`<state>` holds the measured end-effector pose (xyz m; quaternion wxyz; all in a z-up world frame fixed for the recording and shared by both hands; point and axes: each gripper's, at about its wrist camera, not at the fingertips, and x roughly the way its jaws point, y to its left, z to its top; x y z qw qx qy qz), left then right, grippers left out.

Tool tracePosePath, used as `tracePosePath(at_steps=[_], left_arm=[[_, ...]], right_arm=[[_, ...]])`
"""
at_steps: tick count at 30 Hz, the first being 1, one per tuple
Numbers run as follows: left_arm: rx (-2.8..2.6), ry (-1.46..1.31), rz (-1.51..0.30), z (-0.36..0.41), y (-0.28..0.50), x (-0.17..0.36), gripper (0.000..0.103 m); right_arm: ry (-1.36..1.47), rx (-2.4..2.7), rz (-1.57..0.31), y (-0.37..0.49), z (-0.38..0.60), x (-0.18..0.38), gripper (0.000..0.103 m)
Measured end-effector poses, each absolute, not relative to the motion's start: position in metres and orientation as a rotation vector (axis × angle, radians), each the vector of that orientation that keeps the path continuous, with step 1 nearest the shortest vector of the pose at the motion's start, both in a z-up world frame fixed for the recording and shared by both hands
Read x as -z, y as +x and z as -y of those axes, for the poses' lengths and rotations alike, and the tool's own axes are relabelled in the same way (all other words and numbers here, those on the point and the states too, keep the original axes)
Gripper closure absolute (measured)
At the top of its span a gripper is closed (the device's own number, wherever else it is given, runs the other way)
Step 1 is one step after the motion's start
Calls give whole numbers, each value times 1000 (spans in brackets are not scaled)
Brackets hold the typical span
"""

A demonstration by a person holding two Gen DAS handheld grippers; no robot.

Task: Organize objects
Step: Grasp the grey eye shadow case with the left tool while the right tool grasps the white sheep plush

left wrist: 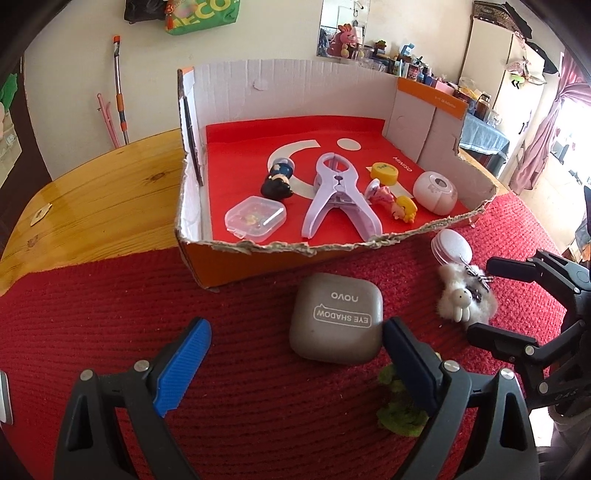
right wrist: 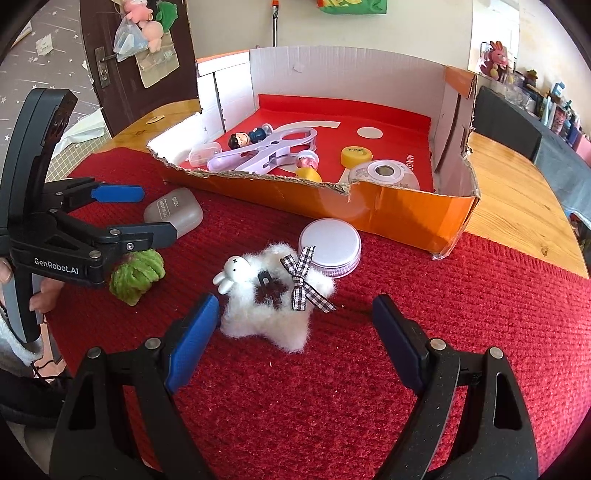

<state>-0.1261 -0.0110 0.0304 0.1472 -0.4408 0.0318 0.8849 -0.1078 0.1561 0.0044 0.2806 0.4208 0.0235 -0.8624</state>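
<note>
Clutter (right wrist: 136, 275) beside eyeshadow case (left wrist: 335, 319)

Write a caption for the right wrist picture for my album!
Open right gripper hovers over a fluffy bunny clip beside a round tin, near the cardboard box.

Behind the wooden table (left wrist: 92, 199) there's a mop handle (left wrist: 120, 88) against the wall, green bag (left wrist: 201, 16) hanging above it.

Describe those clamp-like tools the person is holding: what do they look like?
Each is a black plastic clamp-style gripper with silver rivets and two ribbed blue finger pads. The left gripper carries white "GenRobot.AI" lettering on its body and a curved black-and-grey handle. A fuzzy grey-white sleeve shows beneath it.
</note>
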Motion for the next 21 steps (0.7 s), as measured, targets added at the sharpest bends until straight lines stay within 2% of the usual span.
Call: tracePosePath(at_steps=[6,13,17,19,21], left_arm=[[-2516,-1244,-113,3,-129,-29,20],[-2485,-1201,-117,-2,-125,-30,28],[-2486,-1184,-118,-3,-122,-30,38],[-2478,-1174,-107,-2,-122,-30,48],[-2472,-1167,-97,-1,-121,-31,51]], right_arm=[[1122,2326,-87,-108,-150,-4,18],[1101,2332,-100,-109,-144,-4,19],[1090,2323,-103,-108,-142,-4,26],[1088,2318,-99,-109,-142,-3,34],[1080,2310,-95,-108,-142,-4,43]])
